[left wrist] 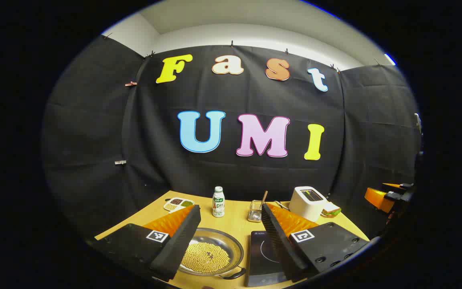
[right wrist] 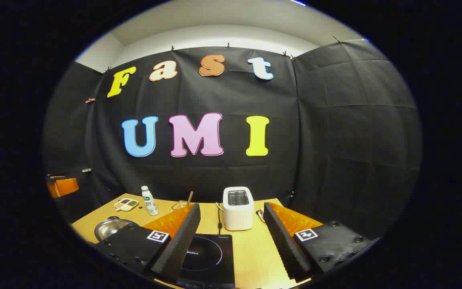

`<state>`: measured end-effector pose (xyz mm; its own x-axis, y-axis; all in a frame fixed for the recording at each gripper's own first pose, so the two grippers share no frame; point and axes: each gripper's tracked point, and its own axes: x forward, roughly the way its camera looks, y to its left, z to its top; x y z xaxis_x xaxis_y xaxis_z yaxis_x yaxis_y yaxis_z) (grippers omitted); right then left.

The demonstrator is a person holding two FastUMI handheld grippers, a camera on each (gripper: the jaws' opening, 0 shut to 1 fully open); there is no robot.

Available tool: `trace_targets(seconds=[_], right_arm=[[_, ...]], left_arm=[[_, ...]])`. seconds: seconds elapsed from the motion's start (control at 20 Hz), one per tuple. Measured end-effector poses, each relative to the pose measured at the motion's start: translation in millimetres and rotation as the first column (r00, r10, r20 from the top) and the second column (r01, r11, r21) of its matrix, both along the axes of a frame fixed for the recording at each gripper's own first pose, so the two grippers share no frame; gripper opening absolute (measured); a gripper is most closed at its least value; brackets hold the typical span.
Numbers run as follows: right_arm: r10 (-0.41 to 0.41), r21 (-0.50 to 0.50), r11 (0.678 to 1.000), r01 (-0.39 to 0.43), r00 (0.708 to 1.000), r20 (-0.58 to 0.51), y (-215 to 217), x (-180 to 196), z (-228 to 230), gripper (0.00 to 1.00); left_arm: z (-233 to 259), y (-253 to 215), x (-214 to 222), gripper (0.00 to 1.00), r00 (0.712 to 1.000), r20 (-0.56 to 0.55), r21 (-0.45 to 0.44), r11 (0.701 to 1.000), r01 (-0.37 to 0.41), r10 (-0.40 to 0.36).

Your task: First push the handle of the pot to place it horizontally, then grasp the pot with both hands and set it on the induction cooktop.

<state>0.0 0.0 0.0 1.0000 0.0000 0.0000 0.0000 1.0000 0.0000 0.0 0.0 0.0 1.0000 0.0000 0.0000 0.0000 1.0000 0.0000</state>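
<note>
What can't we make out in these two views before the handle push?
- Pot: left gripper view, left rim and any second handle hidden by the left gripper's fingers.
- Pot, right gripper view: mostly covered by the right gripper.
- Induction cooktop: near edge cut off in both views.
- Bottle: label too small.

Both views look level across the tabletop [left wrist: 237, 218] toward the back wall, left gripper view above the pot [left wrist: 211, 253], both sharing the cooktop [right wrist: 209, 257] and toaster [right wrist: 238, 206].
</note>
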Motion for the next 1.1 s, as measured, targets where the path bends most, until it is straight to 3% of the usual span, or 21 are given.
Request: trace_targets(seconds=[0.25, 0.45, 0.7, 1.0, 1.1], right_arm=[[0.09, -0.045, 0.995, -0.09, 0.996, 0.005, 9, 8, -15, 0.98], [0.109, -0.063, 0.992, -0.111, 0.993, -0.034, 16, 2, -26, 0.98], [0.07, -0.057, 0.996, -0.072, 0.997, -0.031, 27, -9, -16, 0.98], [-0.024, -0.052, 0.998, 0.023, 1.0, -0.019, 55, -20, -8, 0.98], [-0.047, -0.05, 0.998, 0.046, 0.999, -0.016, 63, -25, -8, 0.98]], left_arm=[[-17, 1, -11, 0.95, 0.995, -0.079, -0.007, 0.999, -0.054, 0.053], [-14, 10, -15, 0.95, 0.995, -0.064, 0.018, 0.997, -0.072, 0.073], [-17, 21, -11, 0.95, 0.999, -0.043, 0.018, 0.999, -0.027, 0.028], [-25, 60, -5, 0.95, 1.0, -0.027, 0.088, 0.996, 0.011, -0.009], [-30, 71, -3, 0.95, 0.999, -0.022, 0.068, 0.997, 0.041, -0.04]])
